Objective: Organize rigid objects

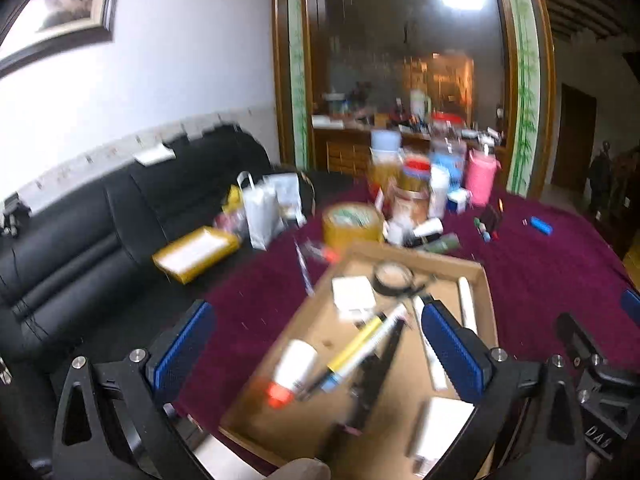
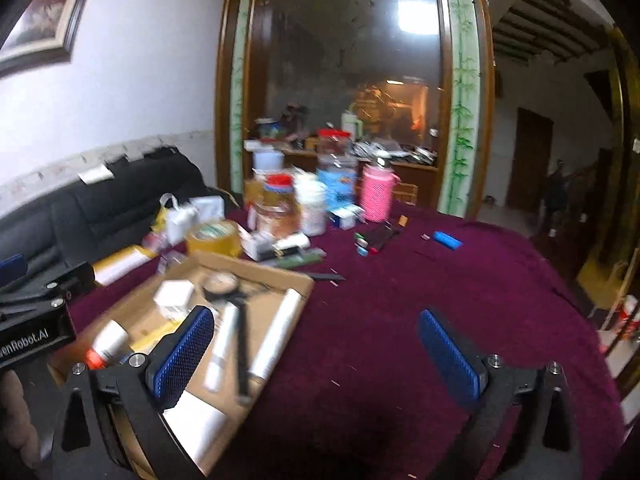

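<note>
Left gripper (image 1: 318, 346) spread, empty, above cardboard tray (image 1: 478, 276); right gripper (image 2: 318, 346) spread, tray (image 2: 298, 280) at its left.

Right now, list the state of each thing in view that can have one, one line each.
left gripper: fingers open, nothing between them
right gripper: fingers open, nothing between them
cardboard tray: open-topped, partly filled
white bottle with red cap: lying on its side in the tray
black tape roll: lying flat in the tray
yellow tape roll: flat on the cloth, outside the tray
pink bottle: upright
blue lighter: lying on the cloth
</note>
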`<state>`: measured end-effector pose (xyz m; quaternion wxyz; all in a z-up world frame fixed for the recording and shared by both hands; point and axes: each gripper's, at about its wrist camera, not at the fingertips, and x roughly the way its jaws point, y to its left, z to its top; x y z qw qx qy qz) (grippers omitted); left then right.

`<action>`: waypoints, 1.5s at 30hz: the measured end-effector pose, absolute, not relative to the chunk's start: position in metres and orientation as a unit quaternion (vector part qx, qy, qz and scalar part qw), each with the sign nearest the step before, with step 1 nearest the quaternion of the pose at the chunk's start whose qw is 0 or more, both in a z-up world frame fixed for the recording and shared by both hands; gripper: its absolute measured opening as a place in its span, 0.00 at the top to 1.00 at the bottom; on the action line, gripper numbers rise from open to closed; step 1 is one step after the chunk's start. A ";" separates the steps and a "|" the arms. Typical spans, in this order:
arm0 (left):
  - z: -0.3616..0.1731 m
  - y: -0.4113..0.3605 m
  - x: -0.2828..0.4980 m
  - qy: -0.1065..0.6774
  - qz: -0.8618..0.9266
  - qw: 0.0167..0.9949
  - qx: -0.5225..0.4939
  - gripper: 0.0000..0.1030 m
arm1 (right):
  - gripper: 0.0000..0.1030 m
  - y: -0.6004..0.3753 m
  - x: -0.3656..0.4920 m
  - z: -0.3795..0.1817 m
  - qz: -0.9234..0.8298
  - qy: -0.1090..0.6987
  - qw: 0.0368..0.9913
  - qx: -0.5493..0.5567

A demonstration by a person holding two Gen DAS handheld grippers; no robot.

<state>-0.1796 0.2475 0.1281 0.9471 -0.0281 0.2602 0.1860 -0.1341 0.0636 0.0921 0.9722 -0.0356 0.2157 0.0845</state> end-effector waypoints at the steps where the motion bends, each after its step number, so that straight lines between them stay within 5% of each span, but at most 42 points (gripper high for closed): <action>1: 0.126 0.246 -0.178 0.267 0.186 0.945 -0.030 0.00 | 0.00 0.060 -0.135 0.090 0.077 0.218 0.972 -0.038; 45: 0.065 0.255 -0.152 0.367 0.158 0.913 -0.081 0.00 | 0.00 0.093 -0.121 0.036 0.016 0.343 0.928 -0.145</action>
